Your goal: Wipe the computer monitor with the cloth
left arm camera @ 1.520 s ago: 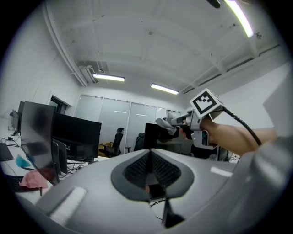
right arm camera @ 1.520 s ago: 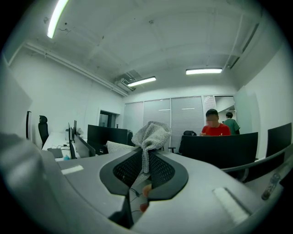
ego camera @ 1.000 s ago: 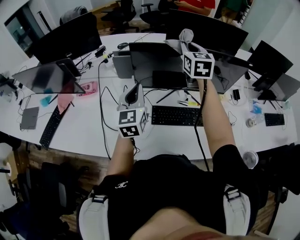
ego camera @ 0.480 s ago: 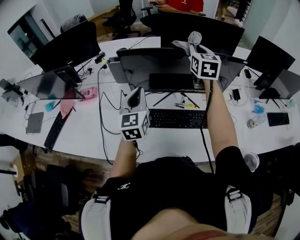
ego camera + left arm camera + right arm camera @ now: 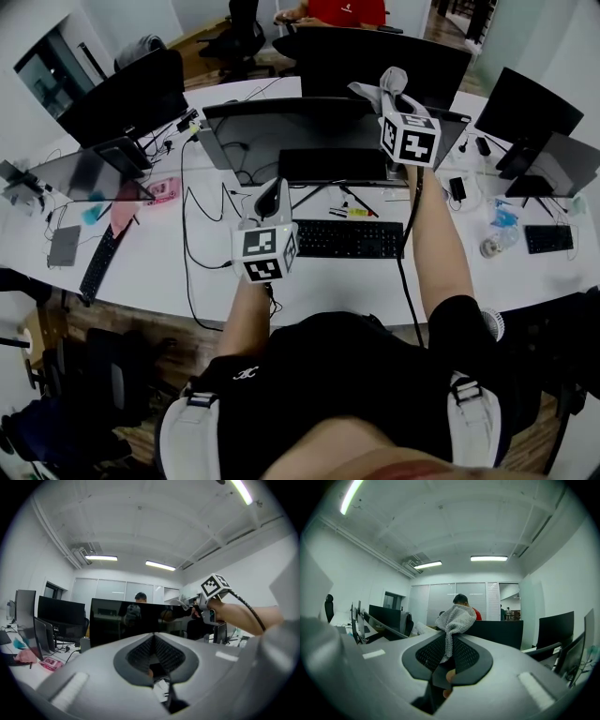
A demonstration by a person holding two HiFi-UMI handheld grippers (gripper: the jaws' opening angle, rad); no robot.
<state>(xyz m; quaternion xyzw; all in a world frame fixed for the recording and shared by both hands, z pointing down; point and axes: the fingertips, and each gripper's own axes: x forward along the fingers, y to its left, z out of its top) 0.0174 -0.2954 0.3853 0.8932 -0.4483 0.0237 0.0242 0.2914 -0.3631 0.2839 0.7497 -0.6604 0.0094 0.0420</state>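
The right hand-held gripper (image 5: 393,97), clamped on the cloth (image 5: 382,82), is sliding rightward along the top edge of the computer monitor (image 5: 300,127). The left hand-held gripper (image 5: 273,195) is hovering above the tabletop (image 5: 169,253), jaws together and empty. With the cloth bunching above the jaws, the hard tips are likely risking scraping or tipping the unbraced screen.

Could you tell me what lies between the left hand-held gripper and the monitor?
Only loose cables on the desk, seen in the head view; the left gripper view shows the monitor unobstructed ahead.
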